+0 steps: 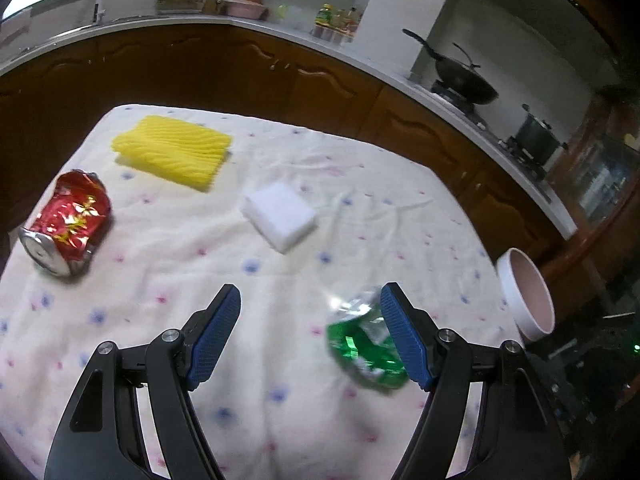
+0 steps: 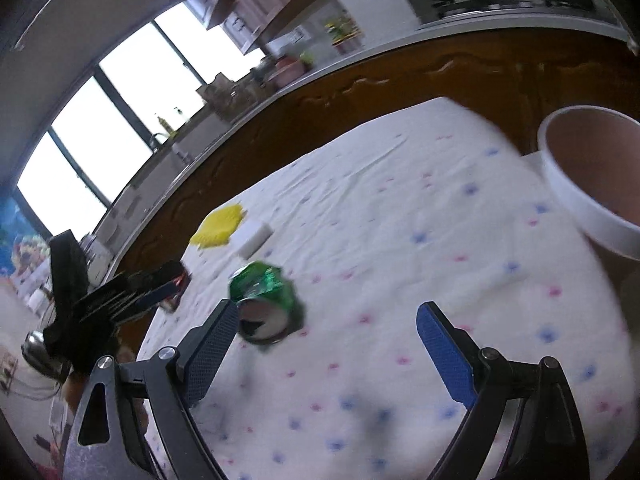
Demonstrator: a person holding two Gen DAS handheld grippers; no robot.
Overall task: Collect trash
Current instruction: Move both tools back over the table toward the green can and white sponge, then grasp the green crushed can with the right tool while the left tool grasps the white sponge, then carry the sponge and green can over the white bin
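A crushed green can (image 1: 366,348) lies on the flowered tablecloth (image 1: 280,360), just inside the right finger of my open left gripper (image 1: 310,300), not clamped. In the right wrist view the green can (image 2: 266,300) lies by the left finger of my open right gripper (image 2: 326,314). A crushed red can (image 1: 68,226) lies at the table's left. A yellow foam net (image 1: 174,152) and a white sponge block (image 1: 280,216) lie further back. A white bin with a pink inside (image 2: 592,176) stands at the table's right edge.
The left gripper's black body (image 2: 100,300) shows at the left of the right wrist view. Wooden kitchen cabinets (image 1: 240,68) run behind the table, with a wok (image 1: 460,76) and pot on the stove. The bin also shows in the left wrist view (image 1: 528,292).
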